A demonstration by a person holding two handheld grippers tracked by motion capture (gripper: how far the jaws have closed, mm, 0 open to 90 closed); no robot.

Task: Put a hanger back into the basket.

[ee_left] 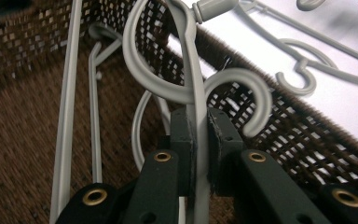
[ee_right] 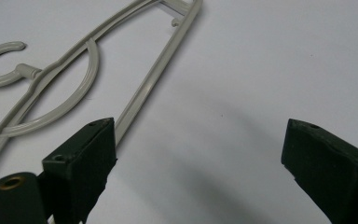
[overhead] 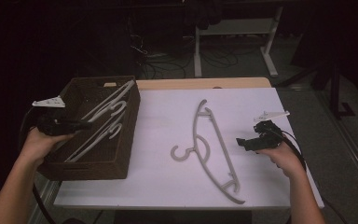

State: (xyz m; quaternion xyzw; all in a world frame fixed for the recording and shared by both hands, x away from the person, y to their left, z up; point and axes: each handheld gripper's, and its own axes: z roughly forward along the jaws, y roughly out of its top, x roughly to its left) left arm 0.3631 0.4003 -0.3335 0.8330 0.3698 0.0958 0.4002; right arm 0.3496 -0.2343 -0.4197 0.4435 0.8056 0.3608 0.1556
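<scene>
White table (overhead: 168,186) sits in a dark room. On my left, the left gripper (ee_left: 198,135) pinches a grey hanger (ee_left: 191,79) inside the brown basket (overhead: 121,163). Another hanger (overhead: 212,149) lies mid-table. My right gripper (ee_right: 200,154) gapes wide beside it.

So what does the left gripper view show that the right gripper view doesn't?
Left gripper view alone: the left gripper shut on a grey hanger over the brown wicker basket, with more hangers lying inside. Right gripper view alone: the right gripper, jaws wide open and holding nothing, just above the white table. Both share: the hanger on the table and the white tabletop.
</scene>
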